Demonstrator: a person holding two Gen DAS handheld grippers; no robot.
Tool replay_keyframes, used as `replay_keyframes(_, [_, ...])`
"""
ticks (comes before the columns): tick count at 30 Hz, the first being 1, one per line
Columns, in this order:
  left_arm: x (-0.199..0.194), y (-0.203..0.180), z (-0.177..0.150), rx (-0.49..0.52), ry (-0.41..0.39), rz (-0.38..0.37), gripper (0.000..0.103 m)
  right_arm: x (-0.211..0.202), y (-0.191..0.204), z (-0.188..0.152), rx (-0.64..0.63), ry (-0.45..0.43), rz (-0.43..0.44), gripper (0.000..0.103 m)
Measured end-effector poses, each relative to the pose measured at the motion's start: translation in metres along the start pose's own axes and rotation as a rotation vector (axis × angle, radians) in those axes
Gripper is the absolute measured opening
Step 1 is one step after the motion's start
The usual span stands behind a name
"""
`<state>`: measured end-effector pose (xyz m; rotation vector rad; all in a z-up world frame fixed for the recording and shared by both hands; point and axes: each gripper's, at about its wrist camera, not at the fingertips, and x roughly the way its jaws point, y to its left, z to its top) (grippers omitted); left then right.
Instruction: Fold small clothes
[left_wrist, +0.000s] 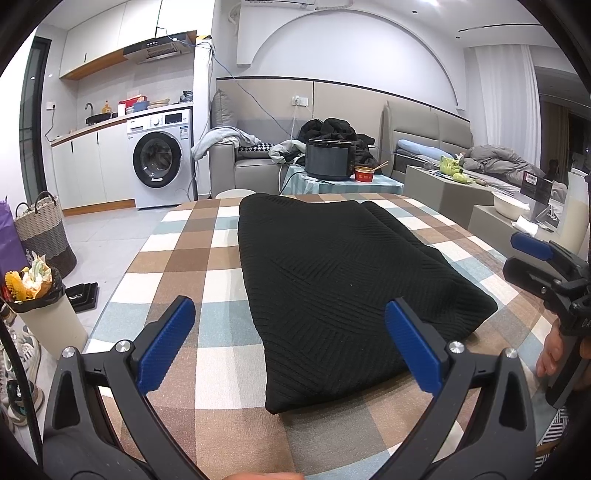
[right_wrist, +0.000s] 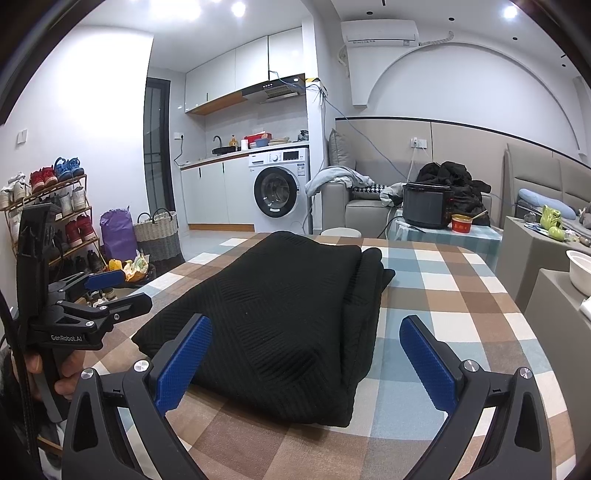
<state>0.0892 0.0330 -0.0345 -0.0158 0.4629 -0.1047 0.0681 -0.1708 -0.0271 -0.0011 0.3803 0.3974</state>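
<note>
Checked cloth (left_wrist: 177, 254) in brown, cream and pale blue covered the table, and on it a black knitted garment (left_wrist: 332, 280) lay folded into a thick oblong that ran from near the front edge toward the far edge, roughly midway between the two sides. Its layered folds showed along the right flank in the right wrist view, where the stacked edges stepped down to the cloth. Both tools hung above the front edge of the table with nothing between their blue pads. The left gripper (left_wrist: 291, 343) stood wide, its jaws straddling the near end of the garment without visibly touching it, and it appeared again at the left of the right wrist view (right_wrist: 114, 291), gripped by a hand (right_wrist: 55, 373). The right gripper (right_wrist: 306, 358) was likewise spread wide over the garment's near right corner, one pad above the knit and the other above bare cloth; it showed at the right edge of the left wrist view (left_wrist: 532, 258) with fingers (left_wrist: 550, 350) wrapped on its handle.
</note>
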Motion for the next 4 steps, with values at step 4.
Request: replay_keyframes(4, [-0.0006, -0.0004, 0.0001, 0.000, 0.001, 0.000, 0.102, 0.0018, 0.0002, -0.0019, -0.005, 0.002, 0.002, 0.103])
